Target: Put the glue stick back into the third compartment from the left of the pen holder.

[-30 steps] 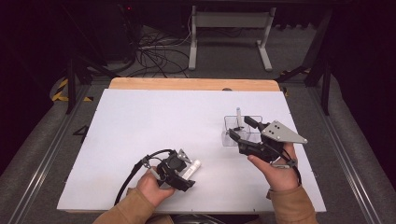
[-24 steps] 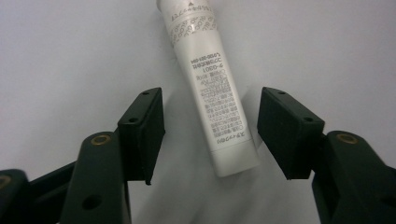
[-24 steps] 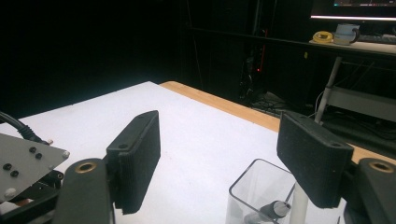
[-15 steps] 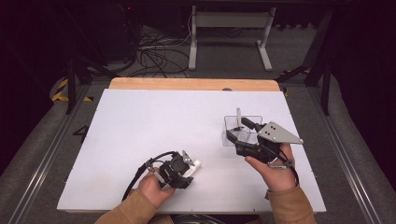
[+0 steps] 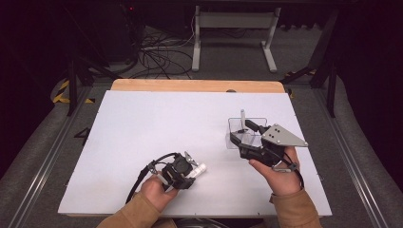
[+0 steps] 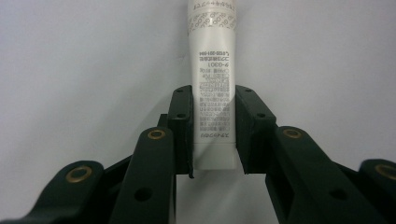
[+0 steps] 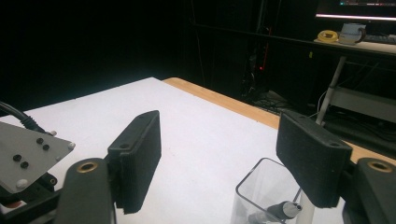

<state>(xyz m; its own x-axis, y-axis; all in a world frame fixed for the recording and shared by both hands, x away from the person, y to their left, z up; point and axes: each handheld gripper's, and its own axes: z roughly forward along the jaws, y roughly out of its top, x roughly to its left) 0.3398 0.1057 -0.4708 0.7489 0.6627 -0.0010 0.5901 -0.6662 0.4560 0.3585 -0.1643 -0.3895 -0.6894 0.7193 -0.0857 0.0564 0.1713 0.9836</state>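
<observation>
In the high view, a white rectangular table (image 5: 142, 123) with a pale wooden far edge takes up the middle of the frame. At the lower centre-left, the left gripper (image 5: 190, 170), held in the person's left hand (image 5: 154, 190), lies low on the table top and clamps a small white cylindrical tube (image 5: 198, 169) that points toward the right of the frame. At the centre-right, the right gripper (image 5: 244, 134), held in the right hand (image 5: 275, 173), sits at a clear square plastic container (image 5: 240, 128) from which a thin pale stick (image 5: 243, 119) rises. In the left gripper view, the two black jaws press on both sides of the white tube (image 6: 214, 93), printed with small dark text, which runs up the middle to the top edge over the white surface. In the right gripper view, the right gripper (image 7: 229, 163) has its jaws spread wide apart with nothing between them; the clear container (image 7: 261, 196) sits at the lower right, just beside the right jaw, with a grey-capped item (image 7: 284, 210) inside, and the left gripper's grey plate (image 7: 28, 149) shows at the lower left.
</observation>
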